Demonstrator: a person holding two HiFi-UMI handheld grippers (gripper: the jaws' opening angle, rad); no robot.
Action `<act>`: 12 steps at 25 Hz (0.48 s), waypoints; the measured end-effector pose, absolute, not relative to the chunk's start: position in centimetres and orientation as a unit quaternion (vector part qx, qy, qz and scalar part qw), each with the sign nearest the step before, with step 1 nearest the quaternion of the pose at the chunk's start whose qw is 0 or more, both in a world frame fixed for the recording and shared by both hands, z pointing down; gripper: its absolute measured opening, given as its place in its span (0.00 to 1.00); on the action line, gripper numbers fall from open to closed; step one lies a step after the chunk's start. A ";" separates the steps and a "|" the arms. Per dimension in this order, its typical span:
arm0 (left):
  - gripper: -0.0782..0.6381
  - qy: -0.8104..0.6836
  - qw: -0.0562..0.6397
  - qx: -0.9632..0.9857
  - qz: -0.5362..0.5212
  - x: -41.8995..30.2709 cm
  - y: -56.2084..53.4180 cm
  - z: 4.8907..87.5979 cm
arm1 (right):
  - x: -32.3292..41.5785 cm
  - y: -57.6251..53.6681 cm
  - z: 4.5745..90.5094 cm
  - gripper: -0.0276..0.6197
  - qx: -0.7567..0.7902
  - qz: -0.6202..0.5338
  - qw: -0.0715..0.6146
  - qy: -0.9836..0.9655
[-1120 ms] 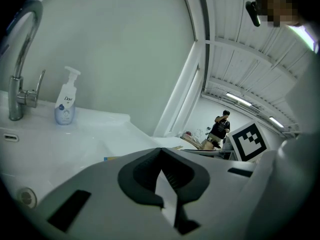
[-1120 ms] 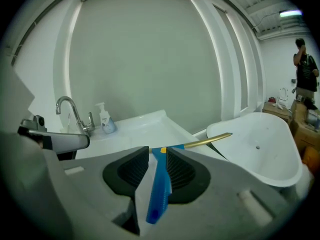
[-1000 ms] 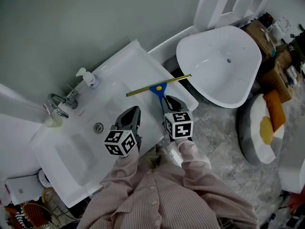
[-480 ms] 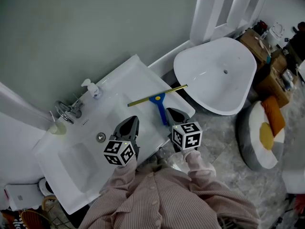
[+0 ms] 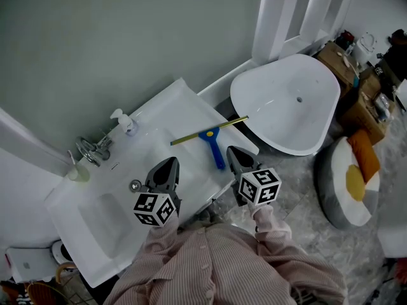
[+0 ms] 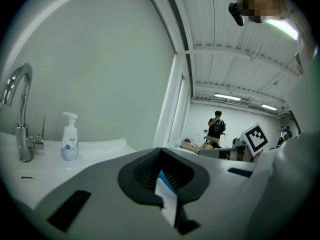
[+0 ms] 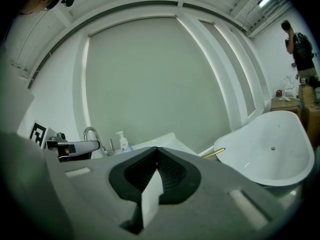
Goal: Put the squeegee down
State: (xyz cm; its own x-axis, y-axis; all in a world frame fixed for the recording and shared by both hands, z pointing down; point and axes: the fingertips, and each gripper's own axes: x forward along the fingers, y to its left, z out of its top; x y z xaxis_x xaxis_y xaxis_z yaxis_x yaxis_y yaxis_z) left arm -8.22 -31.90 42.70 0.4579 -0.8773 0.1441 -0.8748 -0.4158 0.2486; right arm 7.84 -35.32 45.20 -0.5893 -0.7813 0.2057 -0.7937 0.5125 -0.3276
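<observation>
The squeegee (image 5: 213, 138), blue-handled with a yellow blade, lies flat on the right end of the white sink counter (image 5: 184, 100). Nothing holds it. My right gripper (image 5: 233, 151) hovers just short of the handle's near end, shut and empty. The left gripper (image 5: 166, 162) floats over the counter's front edge beside the basin, shut with nothing in it. In the right gripper view, my right gripper (image 7: 157, 150) has its jaws together, and the blade's yellow tip (image 7: 214, 153) pokes out past them. The left gripper (image 6: 161, 151) also shows its jaws meeting.
A chrome faucet (image 5: 95, 148) and a soap pump bottle (image 5: 125, 122) stand at the back of the sink. A white bathtub (image 5: 286, 100) sits to the right. A round cushion (image 5: 353, 176) and cardboard boxes (image 5: 356, 75) crowd the floor beyond it. A person (image 6: 216, 129) stands far off.
Both grippers have pulled back toward me and risen. The right one has come off the squeegee handle, which stays on the counter.
</observation>
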 end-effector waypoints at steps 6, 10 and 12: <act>0.11 -0.523 0.136 0.841 -0.008 -8.7 -31.6 41.7 | 9.0 -35.2 43.6 0.05 0.458 0.195 -0.022 -0.867; 0.11 -0.531 0.123 0.838 -0.009 -9.1 -31.6 40.9 | 10.0 -35.1 42.7 0.05 0.468 0.191 -0.042 -0.862; 0.11 -0.535 0.117 0.837 -0.008 -9.4 -31.7 40.7 | 10.3 -35.1 42.5 0.05 0.473 0.184 -0.043 -0.861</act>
State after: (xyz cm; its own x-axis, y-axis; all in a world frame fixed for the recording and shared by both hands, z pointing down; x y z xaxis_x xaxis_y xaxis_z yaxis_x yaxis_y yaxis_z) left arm -9.43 -31.74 40.68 0.4282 -0.8968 0.1114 -0.8929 -0.4008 0.2053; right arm 10.31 -35.13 42.49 -0.5497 -0.8295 0.0991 -0.7977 0.4860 -0.3569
